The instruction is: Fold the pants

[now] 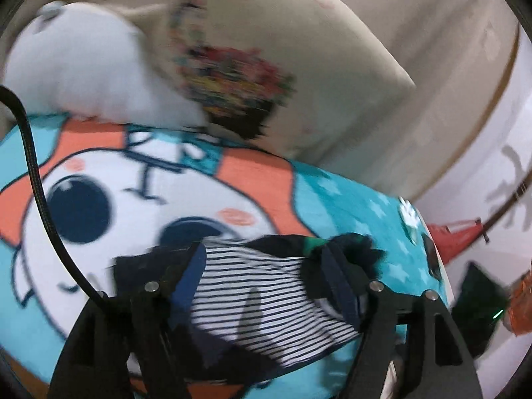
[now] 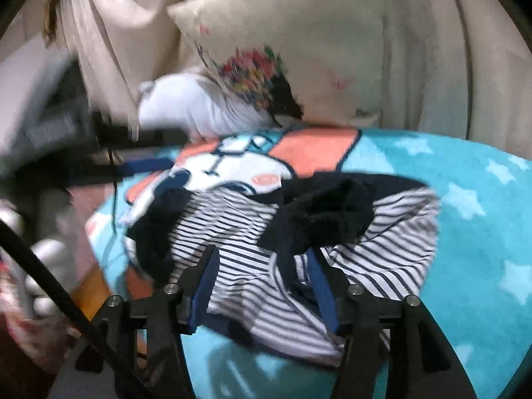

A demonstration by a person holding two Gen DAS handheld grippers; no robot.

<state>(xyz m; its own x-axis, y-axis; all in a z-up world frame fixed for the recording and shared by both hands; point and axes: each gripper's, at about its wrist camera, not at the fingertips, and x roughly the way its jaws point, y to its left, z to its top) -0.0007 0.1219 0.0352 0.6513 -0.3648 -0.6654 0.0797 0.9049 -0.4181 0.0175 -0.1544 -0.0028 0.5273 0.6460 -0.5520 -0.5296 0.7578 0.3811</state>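
**Left wrist and right wrist: both grippers over the pants**

Left wrist view looks down along the left gripper (image 1: 266,259), which hangs low over the pants (image 1: 259,286), tilted so the bed runs downhill to the right. Its 2 fingers (image 1: 191,266) stand wide apart, with striped cloth filling the gap between them. The right finger meets the dark waistband bunch; whether either finger presses the cloth cannot be told through the blur.

Right wrist view shows the right gripper (image 2: 262,266) leaning forward over the same pants (image 2: 292,232), jaws apart, 1 finger (image 2: 206,272) on each side of a crumpled striped fold. A dark navy part is heaped just past the fingertips.

The pants lie rumpled on a teal blanket (image 2: 472,199) with stars and a cartoon face. Beyond them a cream pillow (image 2: 299,40) with a bright print leans upright, a white plush (image 2: 186,106) beside it. A black cable (image 1: 36,173) crosses the left view's edge.
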